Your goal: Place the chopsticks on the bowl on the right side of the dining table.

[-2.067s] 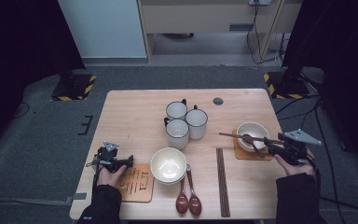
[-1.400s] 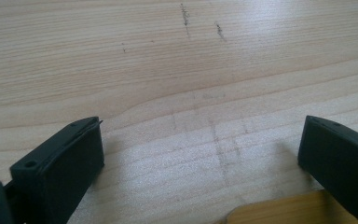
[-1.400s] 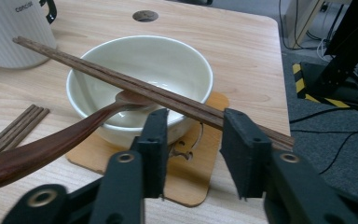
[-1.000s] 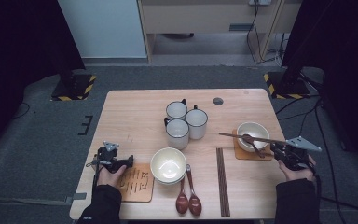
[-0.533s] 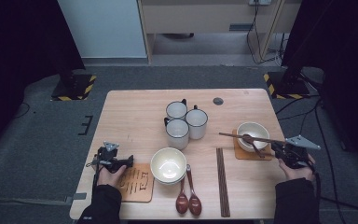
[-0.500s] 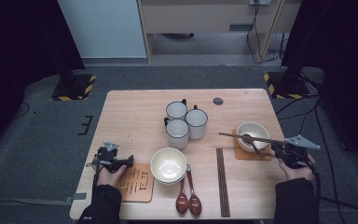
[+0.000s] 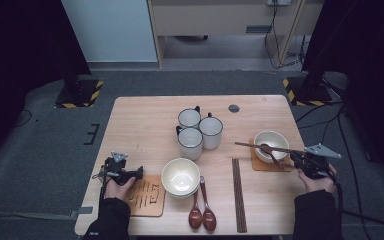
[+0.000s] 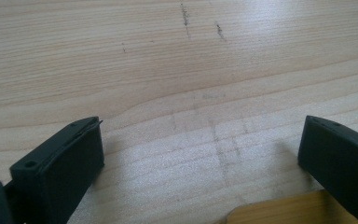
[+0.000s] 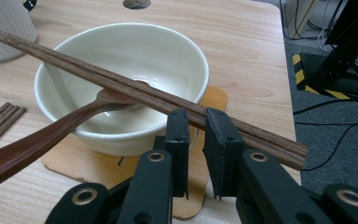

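Jaws of right gripper (image 9: 196,140) just closed, clamping chopsticks (image 9: 121,86) — left gripper's (image 8: 200,154) wide; empty.

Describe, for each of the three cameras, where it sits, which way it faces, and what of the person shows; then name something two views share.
High view: above the person's side, looking forward and down on the table; both forearms show.
Left gripper view: rides the left gripper, facing bare wood; wide black jaws show.
Right gripper view: rides the right gripper, facing the bowl; near-shut jaws sit at the chopsticks.
Shared: that bowl and chopsticks appear from above too.
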`<state>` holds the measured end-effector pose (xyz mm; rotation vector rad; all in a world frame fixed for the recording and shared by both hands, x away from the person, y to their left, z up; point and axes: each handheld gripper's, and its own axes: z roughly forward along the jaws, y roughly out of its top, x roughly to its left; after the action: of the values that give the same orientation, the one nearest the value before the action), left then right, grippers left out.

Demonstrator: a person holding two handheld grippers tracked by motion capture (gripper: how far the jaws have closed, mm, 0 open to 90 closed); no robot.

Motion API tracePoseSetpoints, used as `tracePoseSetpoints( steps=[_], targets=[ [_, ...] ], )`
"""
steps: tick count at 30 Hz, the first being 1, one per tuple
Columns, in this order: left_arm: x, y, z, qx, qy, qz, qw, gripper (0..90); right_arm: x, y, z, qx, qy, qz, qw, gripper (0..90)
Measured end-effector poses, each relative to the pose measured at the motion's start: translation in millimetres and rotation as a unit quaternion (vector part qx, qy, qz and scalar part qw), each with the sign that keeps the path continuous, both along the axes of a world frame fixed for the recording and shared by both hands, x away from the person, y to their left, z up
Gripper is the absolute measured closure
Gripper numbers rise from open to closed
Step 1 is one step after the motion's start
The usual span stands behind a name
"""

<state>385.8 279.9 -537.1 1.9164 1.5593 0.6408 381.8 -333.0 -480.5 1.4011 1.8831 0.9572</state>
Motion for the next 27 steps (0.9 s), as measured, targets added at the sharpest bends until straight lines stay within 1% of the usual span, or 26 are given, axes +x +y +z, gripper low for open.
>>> tracePoseSetpoints(
  steps=[27],
  targets=[
    [0.0,0.0,0.0,0.0,0.0,0.0,1.0,0.0,6.0,-2.7,-0.8,-0.001,-0.005,-0.009,0.9999,79.1]
  ],
)
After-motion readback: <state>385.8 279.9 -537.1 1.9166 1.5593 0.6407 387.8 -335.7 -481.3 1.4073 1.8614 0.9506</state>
